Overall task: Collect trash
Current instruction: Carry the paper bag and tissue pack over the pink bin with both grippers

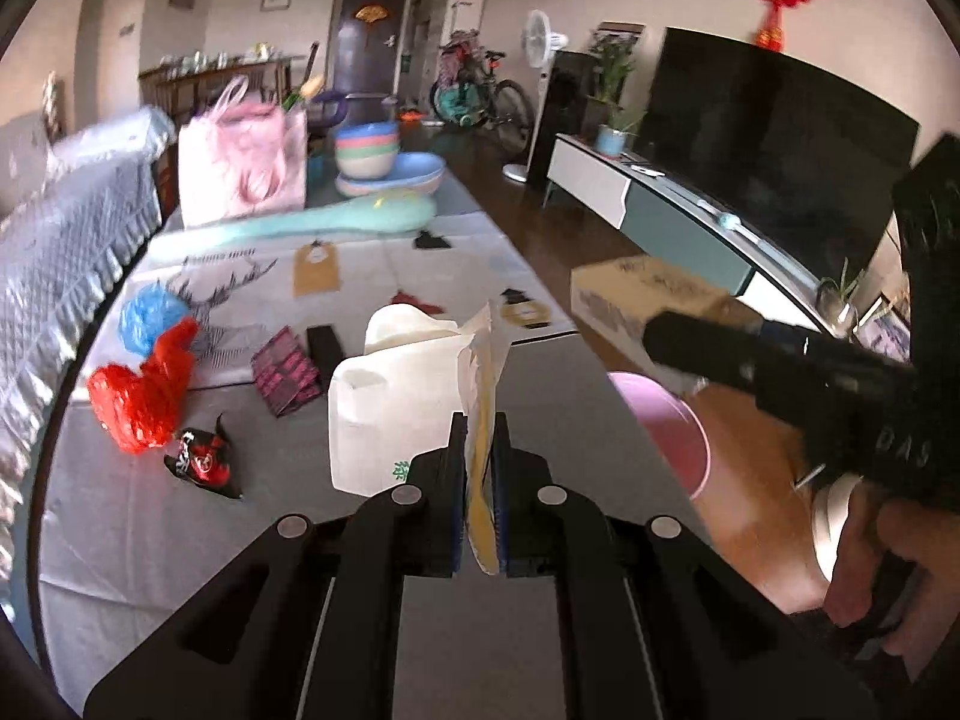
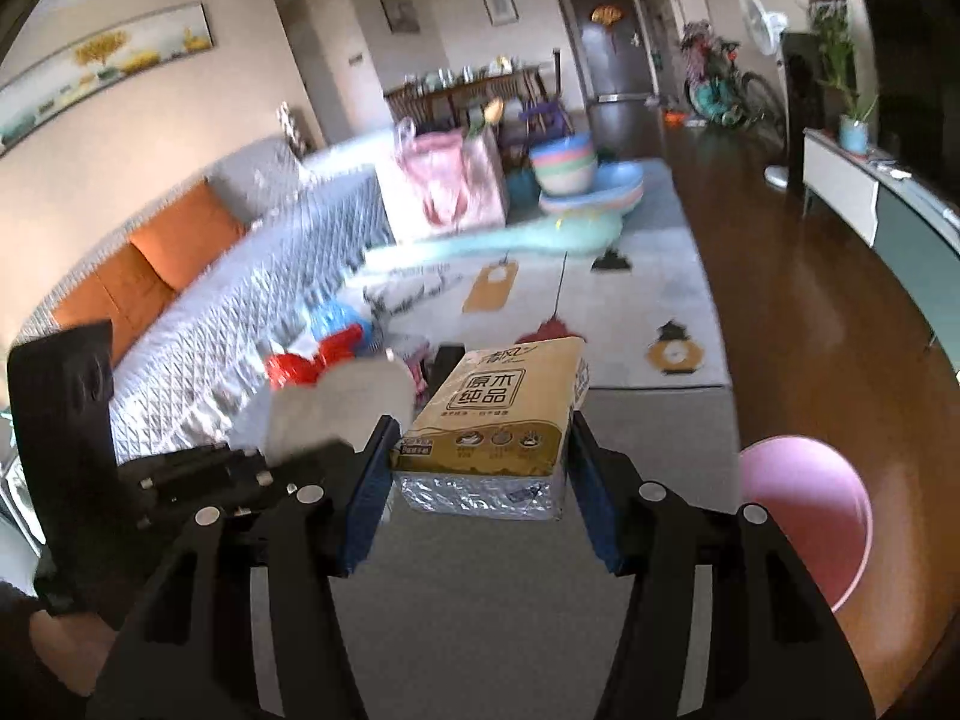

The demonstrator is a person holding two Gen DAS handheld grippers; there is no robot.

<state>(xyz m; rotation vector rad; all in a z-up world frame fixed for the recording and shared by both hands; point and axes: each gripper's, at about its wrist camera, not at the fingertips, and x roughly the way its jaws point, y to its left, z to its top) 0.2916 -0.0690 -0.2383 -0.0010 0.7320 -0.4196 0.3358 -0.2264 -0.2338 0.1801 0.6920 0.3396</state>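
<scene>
Yellow-brown tissue pack (image 2: 501, 414) held between the right gripper (image 2: 480, 468) fingers, lifted above the grey bench (image 2: 630, 540). Left gripper (image 1: 480, 480) fingers pinched narrow on a white paper bag (image 1: 414, 396). Pink bin (image 2: 804, 504) lies right; carry both level, release over its rim.

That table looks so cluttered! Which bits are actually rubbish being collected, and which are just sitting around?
Part of the job:
- white paper bag, pinched in the left hand-held gripper
- tissue pack, between the right hand-held gripper's fingers
- pink bin on the floor
- red plastic bag, blue plastic bag, snack wrapper

Just lying about:
- stacked bowls
- pink gift bag
- television
</scene>
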